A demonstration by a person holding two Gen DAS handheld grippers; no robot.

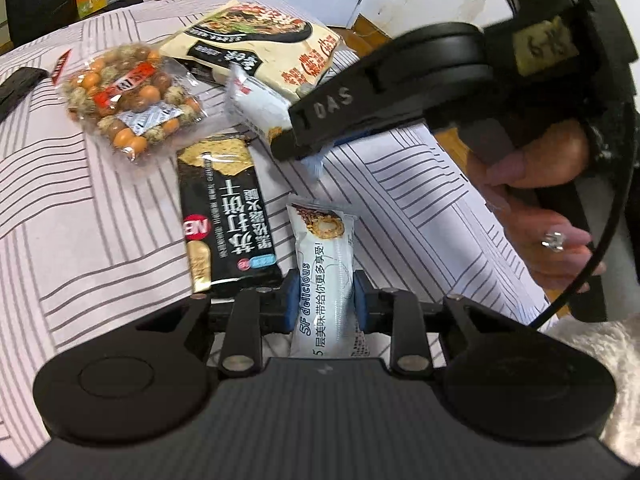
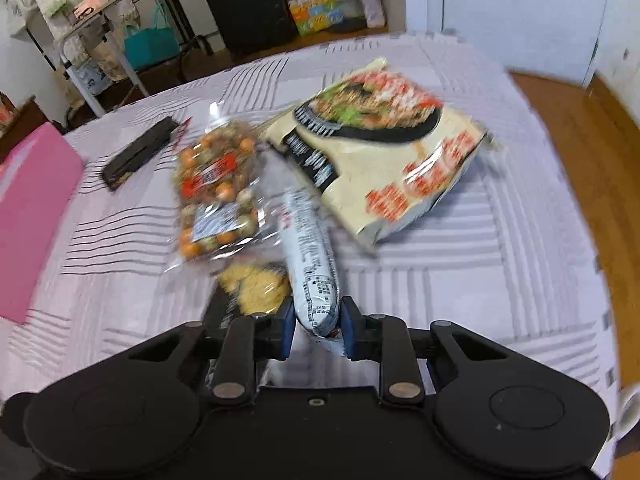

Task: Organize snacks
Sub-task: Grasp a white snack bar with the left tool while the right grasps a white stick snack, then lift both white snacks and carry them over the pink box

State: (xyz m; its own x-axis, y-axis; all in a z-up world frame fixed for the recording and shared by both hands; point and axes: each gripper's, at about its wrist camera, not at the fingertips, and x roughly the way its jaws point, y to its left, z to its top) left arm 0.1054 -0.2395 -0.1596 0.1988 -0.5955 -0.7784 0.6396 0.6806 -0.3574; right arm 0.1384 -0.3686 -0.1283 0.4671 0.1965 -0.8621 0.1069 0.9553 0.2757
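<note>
Inspected on striped bedsheet [image 1: 100,220], largest to smallest.

Noodle pack [image 1: 256,44]: one counted, cream, flat, lying farthest from both cameras. Judged light and crushable; best taken by an edge seam.

Nut bag [image 1: 132,96]: one counted, clear film, lumpy, beside the noodle pack. Judged loose inside and slippery; best pinched at the sealed end.

Black cracker pack [image 1: 224,216]: one counted, lying flat just left of the left gripper. Judged stiff but brittle inside; best gripped across the narrow width.

White wafer bars: two counted. First white wafer bar [image 1: 324,276] found pinched across its width by left gripper [image 1: 322,300], blue pads pressed against both sides, near end running under the tool. Second white wafer bar [image 2: 310,256] found clamped near its end by right gripper [image 2: 318,316], far end reaching toward the noodle pack; whether lifted or resting, could not tell owing to blur. Both judged light, slick-wrapped, fragile under hard squeeze.

Dark flat bar [image 2: 138,154]: one counted, well apart at far left; type not made out.
</note>
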